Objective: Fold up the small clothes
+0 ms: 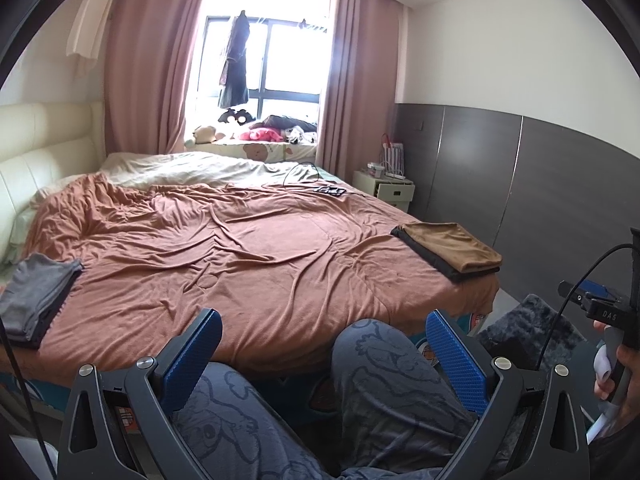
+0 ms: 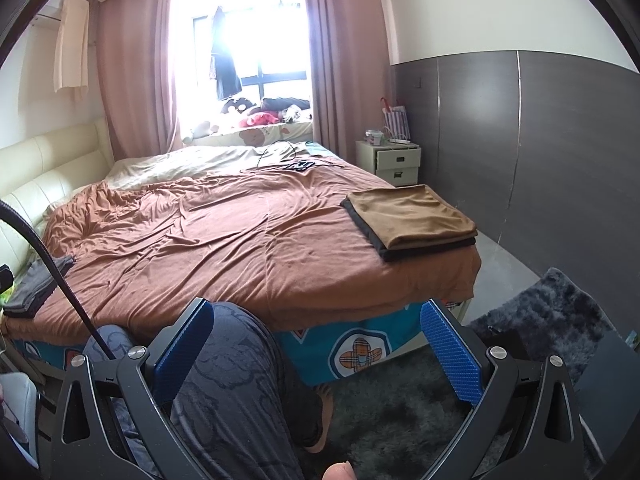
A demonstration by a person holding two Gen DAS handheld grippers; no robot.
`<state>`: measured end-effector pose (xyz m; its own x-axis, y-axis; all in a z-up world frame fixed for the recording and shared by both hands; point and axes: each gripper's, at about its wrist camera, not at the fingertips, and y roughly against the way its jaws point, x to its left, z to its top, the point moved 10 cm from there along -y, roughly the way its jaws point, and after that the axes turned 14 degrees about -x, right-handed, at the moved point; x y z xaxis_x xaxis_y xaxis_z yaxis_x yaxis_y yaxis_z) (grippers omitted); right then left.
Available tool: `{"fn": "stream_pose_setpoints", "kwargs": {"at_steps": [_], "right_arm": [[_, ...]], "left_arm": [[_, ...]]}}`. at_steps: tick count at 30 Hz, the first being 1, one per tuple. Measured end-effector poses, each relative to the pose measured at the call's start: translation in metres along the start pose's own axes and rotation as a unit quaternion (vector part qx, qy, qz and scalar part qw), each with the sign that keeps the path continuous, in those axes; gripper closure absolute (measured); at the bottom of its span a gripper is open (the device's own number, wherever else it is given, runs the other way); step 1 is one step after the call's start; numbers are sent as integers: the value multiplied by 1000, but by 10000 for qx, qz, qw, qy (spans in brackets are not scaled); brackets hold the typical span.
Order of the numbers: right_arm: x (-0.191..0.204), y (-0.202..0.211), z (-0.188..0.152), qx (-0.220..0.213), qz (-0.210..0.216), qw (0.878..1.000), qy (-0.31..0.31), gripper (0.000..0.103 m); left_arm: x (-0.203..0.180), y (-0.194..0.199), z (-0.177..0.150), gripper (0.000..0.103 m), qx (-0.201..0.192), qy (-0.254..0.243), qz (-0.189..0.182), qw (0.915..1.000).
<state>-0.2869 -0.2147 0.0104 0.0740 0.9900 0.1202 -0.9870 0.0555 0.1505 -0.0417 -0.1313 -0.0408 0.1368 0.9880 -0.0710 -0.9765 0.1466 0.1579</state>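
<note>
Both tongs hang released, their blue pads spread wide and gripping nothing. The left tongs (image 1: 320, 356) are held low over the person's knees (image 1: 372, 364) in patterned grey trousers, which fill the gap between the pads and hide the near edge of the bed (image 1: 248, 240). The right tongs (image 2: 316, 344) frame one trouser leg (image 2: 236, 360) on their left side and the dark shaggy rug (image 2: 400, 412) below; a bare foot under the bed edge is partly covered by the leg.

The clothes lie on the rust-coloured bedspread, well ahead of both tongs. A folded stack with a tan piece on top of a black one (image 2: 412, 220) sits on the bed's corner, ahead and to the right of the right tongs; only the thin edges of the black layer show, so its shape is unclear. A folded grey stack (image 1: 36, 296) rests on the opposite corner, ahead and far left of the left tongs; in the right wrist view it is crossed by a black cable and cut by the frame's edge.

At the left wrist view's right margin the other tool's handle and a hand (image 1: 616, 368) appear, mostly cropped. The window is blown out by glare, and the small dark items and cord far up the bed are too small to identify.
</note>
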Motion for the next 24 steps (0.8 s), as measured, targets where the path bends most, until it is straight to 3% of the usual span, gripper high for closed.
{"fn": "stream_pose_setpoints", "kwargs": {"at_steps": [24], "right_arm": [[-10, 0, 1, -17, -20, 10000, 12, 0]], "left_arm": [[4, 1, -3, 0, 37, -44, 58, 10000]]}}
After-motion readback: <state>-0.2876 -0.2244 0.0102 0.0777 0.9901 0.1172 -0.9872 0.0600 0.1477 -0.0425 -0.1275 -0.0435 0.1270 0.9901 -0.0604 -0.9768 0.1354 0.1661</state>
